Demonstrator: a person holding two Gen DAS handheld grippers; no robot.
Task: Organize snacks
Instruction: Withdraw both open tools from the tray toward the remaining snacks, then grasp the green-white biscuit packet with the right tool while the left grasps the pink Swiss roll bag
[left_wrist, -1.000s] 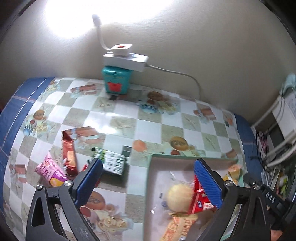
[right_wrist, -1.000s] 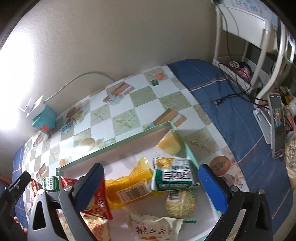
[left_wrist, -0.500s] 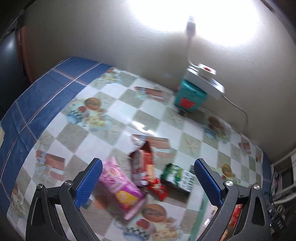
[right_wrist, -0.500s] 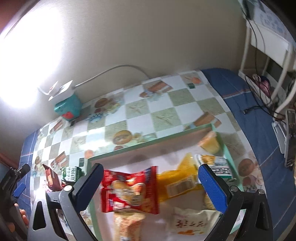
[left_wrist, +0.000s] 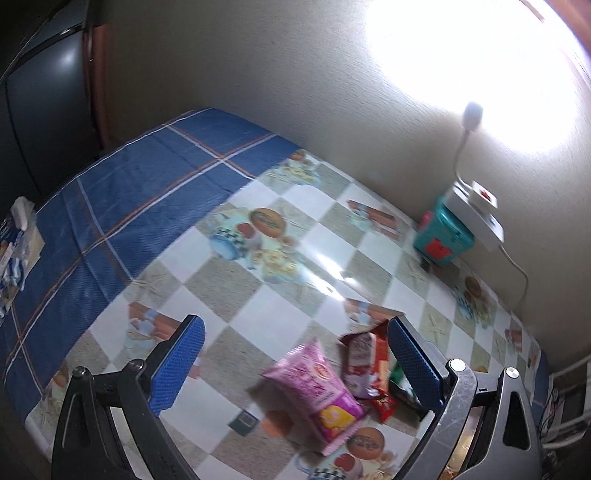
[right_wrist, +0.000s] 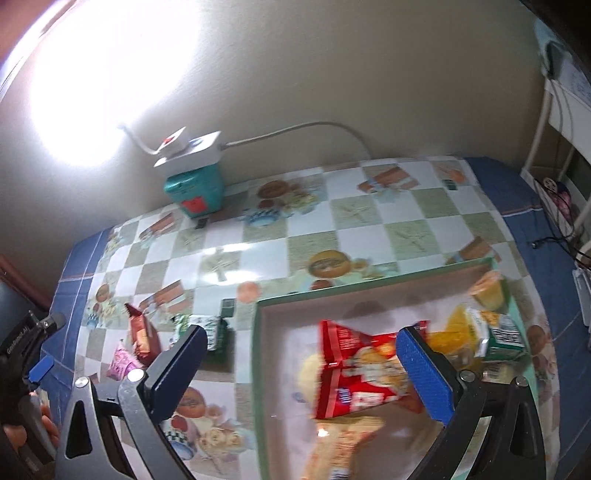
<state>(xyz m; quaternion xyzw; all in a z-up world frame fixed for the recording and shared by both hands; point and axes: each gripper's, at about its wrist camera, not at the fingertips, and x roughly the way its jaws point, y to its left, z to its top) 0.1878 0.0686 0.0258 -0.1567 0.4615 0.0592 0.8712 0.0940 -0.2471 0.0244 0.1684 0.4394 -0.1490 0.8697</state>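
Snacks lie in two groups on the checkered surface (left_wrist: 229, 280). A pink packet (left_wrist: 317, 384), a dark red wrapper (left_wrist: 360, 363) and a green pack (right_wrist: 212, 328) sit loose beside the green-rimmed tray (right_wrist: 258, 369), which holds a red bag (right_wrist: 360, 373), yellow packets (blurred) and a green-and-white carton (right_wrist: 504, 339). Left gripper (left_wrist: 295, 369) hangs above the pink packet, jaws wide apart and empty. Right gripper (right_wrist: 301, 371) hovers over the tray's left rim, likewise spread, holding nothing.
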